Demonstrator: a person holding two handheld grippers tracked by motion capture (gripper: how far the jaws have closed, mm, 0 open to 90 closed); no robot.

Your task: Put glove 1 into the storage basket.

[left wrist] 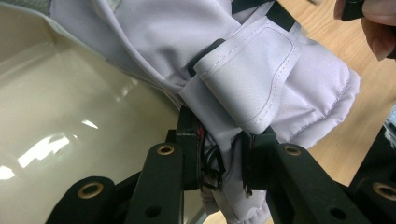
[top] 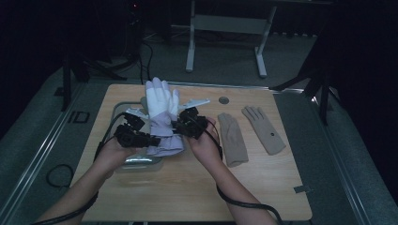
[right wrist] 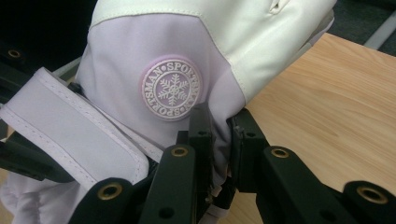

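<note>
Forearms enter the high view from the bottom edge, and between the two hands a white and lilac ski glove (top: pixel 160 112) is held up above the left half of the wooden counter (top: pixel 187 187), its white fingers pointing away from the person and its lilac cuff hanging toward them. The left gripper (top: pixel 141 137) is seen at the cuff's left side and the right gripper (top: pixel 180 125) at its right side. Under the glove and the left hand (top: pixel 110 152) a clear plastic tray (top: pixel 141 161) rests on the counter. To the right of the right hand (top: pixel 204 145) two beige knit gloves (top: pixel 248 131) lie flat, side by side and a little apart. In the left gripper view the black jaws are clenched on a fold of the lilac cuff fabric (left wrist: pixel 261 88), with a stitched strap flap lying over it; the tray's pale glossy inside (left wrist: pixel 70 116) is seen at the left and the counter's wood (left wrist: pixel 369 93) at the right. In the right gripper view the jaws are closed on lilac fabric just below a round snowflake badge (right wrist: pixel 172 88), the white upper part of the glove (right wrist: pixel 233 28) rises above it, and bare counter (right wrist: pixel 327 107) is seen at the right.
</note>
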